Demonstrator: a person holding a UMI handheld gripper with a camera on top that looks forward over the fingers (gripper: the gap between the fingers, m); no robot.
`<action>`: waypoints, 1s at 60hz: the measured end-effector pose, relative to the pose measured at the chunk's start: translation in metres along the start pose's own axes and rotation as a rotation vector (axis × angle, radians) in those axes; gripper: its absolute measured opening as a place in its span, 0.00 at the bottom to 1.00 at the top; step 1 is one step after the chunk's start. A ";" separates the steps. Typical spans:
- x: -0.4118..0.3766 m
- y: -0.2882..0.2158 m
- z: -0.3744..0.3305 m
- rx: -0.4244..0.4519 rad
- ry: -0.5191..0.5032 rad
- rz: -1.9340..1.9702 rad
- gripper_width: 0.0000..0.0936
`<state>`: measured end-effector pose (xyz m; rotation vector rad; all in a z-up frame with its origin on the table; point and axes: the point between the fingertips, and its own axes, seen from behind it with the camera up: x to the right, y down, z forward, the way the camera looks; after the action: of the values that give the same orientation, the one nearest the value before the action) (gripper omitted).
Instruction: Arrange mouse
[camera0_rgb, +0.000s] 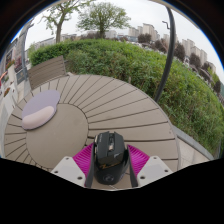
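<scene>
Gripper-mounted wide-angle view, low, close, facing forward over round table (120, 105), hedge (150, 65) beyond

No readable text, brand, number or sign anywhere: none on the mouse (110, 153), none on the pad (40, 110), none on the table (120, 105).

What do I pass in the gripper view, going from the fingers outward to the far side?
Black mouse held between the fingers → round tan mat on the slatted round table → white mouse on the mat's lilac patch → wooden bench → green hedge → trees and buildings.
</scene>
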<state>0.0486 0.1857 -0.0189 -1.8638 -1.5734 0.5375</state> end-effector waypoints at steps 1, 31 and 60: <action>0.000 0.000 0.000 -0.003 0.000 0.005 0.55; -0.107 -0.157 -0.061 0.088 -0.122 0.018 0.51; -0.323 -0.138 0.086 -0.039 -0.150 -0.112 0.59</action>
<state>-0.1730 -0.1000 -0.0133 -1.7856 -1.7864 0.6121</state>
